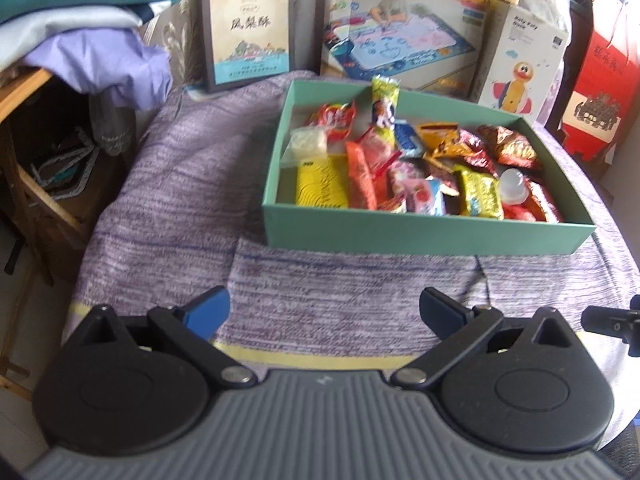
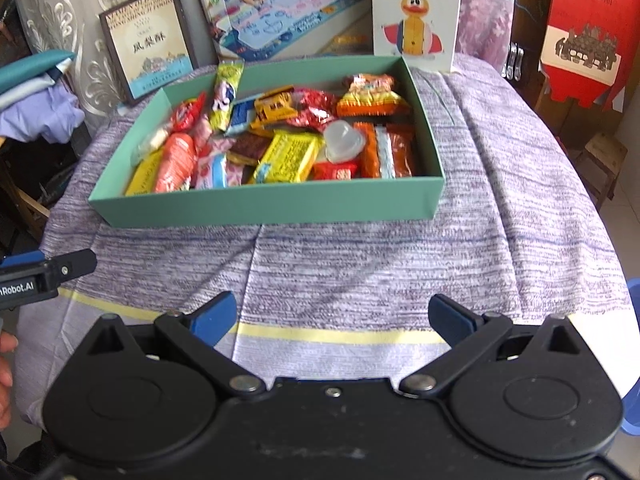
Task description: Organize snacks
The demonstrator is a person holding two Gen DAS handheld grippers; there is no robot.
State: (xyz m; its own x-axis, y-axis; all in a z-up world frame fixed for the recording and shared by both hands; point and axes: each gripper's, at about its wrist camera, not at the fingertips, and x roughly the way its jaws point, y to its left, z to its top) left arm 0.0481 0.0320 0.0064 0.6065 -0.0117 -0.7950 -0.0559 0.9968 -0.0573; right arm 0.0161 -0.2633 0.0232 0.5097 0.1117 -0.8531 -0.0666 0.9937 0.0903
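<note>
A shallow teal box (image 1: 424, 236) (image 2: 264, 204) sits on the purple striped tablecloth (image 1: 352, 284) (image 2: 360, 260) and holds several snack packets. Among them are a yellow packet (image 2: 286, 158), an orange packet (image 2: 174, 162), a clear jelly cup (image 1: 513, 186) (image 2: 343, 142) and a tall yellow stick pack (image 1: 385, 100) (image 2: 226, 94) leaning on the back wall. My left gripper (image 1: 326, 312) hangs open near the table's front edge, short of the box, holding nothing. My right gripper (image 2: 332, 314) is likewise open and empty, in front of the box. The left gripper's tip (image 2: 48, 270) shows at the right wrist view's left edge.
Behind the box lean a brown pastry box (image 1: 250, 28) (image 2: 154, 52), a play-mat box (image 1: 404, 36) (image 2: 280, 12) and a white duck toy box (image 1: 520, 64) (image 2: 416, 12). A red carton (image 2: 588, 28) stands far right. Folded cloths (image 1: 80, 32) lie on a wooden shelf at left. A stool (image 2: 604, 160) stands right.
</note>
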